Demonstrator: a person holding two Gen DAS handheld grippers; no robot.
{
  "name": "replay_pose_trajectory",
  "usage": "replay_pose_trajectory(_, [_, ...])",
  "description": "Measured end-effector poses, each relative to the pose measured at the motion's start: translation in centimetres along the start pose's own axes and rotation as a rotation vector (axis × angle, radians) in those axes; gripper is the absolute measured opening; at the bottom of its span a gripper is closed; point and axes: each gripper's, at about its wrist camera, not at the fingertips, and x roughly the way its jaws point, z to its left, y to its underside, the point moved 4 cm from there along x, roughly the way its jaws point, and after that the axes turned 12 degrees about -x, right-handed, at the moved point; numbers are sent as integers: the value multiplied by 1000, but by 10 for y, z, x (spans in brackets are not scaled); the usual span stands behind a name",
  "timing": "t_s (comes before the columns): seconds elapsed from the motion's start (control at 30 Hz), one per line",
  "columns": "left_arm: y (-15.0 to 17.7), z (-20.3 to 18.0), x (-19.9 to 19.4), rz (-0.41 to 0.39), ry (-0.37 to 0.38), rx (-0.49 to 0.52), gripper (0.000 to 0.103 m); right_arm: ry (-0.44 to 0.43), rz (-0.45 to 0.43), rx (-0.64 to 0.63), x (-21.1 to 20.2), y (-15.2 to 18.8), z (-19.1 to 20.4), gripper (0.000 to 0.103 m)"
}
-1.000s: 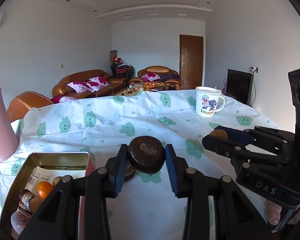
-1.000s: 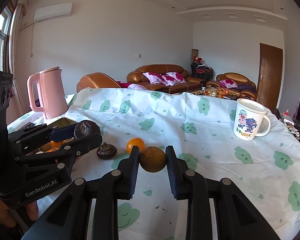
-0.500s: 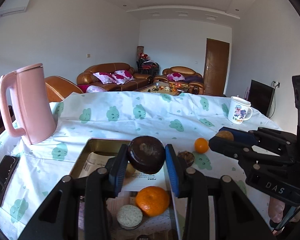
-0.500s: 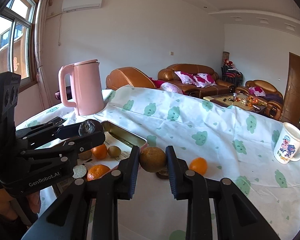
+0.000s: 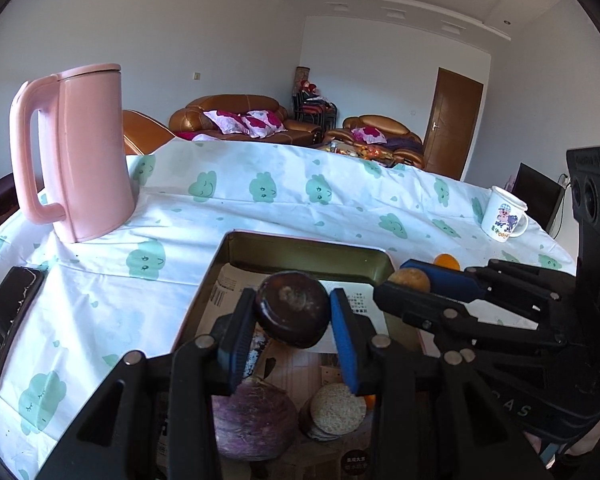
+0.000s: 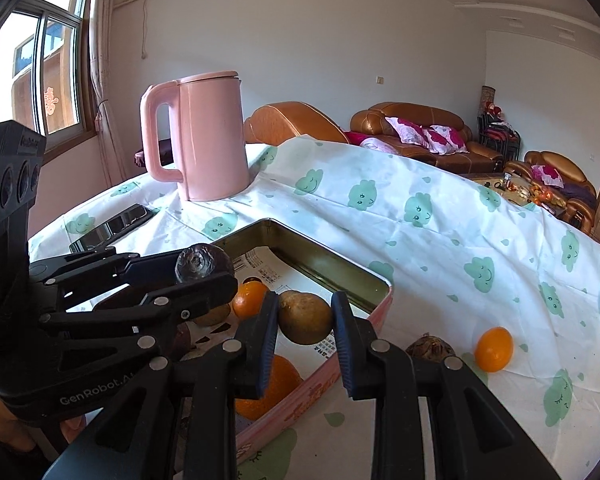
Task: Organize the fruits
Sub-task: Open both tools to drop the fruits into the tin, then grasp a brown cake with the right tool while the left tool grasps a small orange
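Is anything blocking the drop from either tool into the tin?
Nothing visible. The tin is open-topped. The left tool holds a dark fruit over it; the right tool holds a brown fruit above its paper lining.

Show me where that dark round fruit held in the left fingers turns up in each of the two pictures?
Left wrist view: the dark fruit sits at centre, clamped between the left gripper fingers, over the tin.
Right wrist view: the same fruit appears at left, at the tip of the left gripper.
Shared landmark: the pink kettle, behind the tin.
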Motion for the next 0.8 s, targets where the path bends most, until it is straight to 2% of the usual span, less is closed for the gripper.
replay_pose_trajectory(0.17, [1,3,-1,5,-7,3,38,-40,40,3,14,5,3,29])
replay_pose_trajectory(0.23, [1,4,-2,-3,-20,5,42,-56,51,15,16,7,3,29])
replay_pose_trajectory(0.33, [-1,6,-5,-22,-36,0,59,-51,34,26,8,9,-2,30])
replay_pose_trajectory(0.4, [-2,4,-10,-48,-30,-5,74,-36,9,26,-8,14,-10,36])
replay_pose_trajectory(0.47, [-3,1,-15,-69,-27,-4,76,18,0,17,-24,22,-25,45])
replay_pose_trajectory(0.6, [-5,-8,-18,-100,-18,-19,93,128,25,35,-44,42,-64,45])
replay_pose_trajectory(0.67, [-6,-14,-18,-108,-16,-20,95,161,54,48,-42,48,-78,45])
replay_pose_trajectory(0.8, [-9,-26,-16,-108,-10,0,95,132,70,41,-26,44,-79,45])
